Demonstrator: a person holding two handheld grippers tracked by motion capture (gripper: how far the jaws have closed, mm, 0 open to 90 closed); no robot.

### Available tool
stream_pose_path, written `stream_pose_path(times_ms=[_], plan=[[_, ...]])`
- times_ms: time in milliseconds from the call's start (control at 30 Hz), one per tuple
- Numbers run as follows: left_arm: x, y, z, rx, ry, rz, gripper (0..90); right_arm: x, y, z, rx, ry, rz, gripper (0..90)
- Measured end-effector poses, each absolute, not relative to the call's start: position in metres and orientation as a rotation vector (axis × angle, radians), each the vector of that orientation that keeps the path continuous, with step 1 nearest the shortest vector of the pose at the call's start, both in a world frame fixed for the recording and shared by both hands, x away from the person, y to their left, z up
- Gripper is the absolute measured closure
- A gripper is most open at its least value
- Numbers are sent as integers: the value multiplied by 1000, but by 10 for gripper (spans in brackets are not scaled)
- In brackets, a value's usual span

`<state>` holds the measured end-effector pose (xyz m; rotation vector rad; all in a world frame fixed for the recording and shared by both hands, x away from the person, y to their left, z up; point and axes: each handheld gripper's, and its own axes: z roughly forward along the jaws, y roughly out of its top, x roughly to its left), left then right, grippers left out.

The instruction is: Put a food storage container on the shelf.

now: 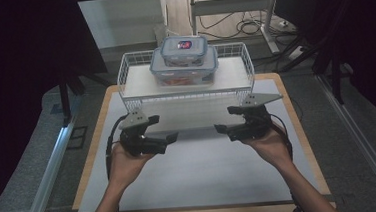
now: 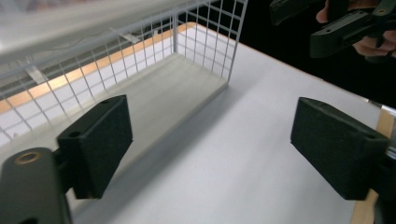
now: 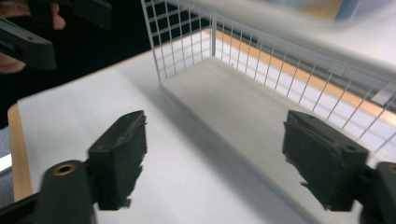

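Stacked food containers (image 1: 184, 60), a small clear box with a blue-rimmed lid resting on a larger one of the same kind, are seen on the upper board of a white wire shelf rack (image 1: 123, 75) that stands at the far edge of the desk (image 1: 200, 170), midway between its far corners. The boxes are judged to be rigid plastic, fairly light unless filled, with smooth walls and lids that may slip under hard pads; red contents are dimly seen in the lower one, so some weight is to be expected. A hold at the two short sides of the lower box, under the lid rim, is judged safest, since the upper box is only resting and could slide off if the stack is tilted. The left tongs (image 1: 170, 136) and the right tongs (image 1: 221, 128) are held low in front of the rack, facing each other just above the front edge of the lower board (image 2: 154, 100), both with jaws spread wide and nothing between them. The upper board is fenced by a low wire rail along its back and ends, so the stack must be lifted clear or drawn forward. Ample bare room is offered by the near half of the desk, while the lower tier is shallow under the upper board.
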<state>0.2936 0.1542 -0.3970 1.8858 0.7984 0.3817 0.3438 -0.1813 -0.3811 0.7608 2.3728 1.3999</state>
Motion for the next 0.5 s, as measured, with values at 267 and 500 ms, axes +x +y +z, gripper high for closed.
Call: stream_pose_path(times_ms=[267,500], plan=[[264,161,-432,1897,846,370,66,321,-194,-407,790,2364,1374,116],[243,162,-460,1927,874,437,35,301,-206,-435,796,2372,1351,74]])
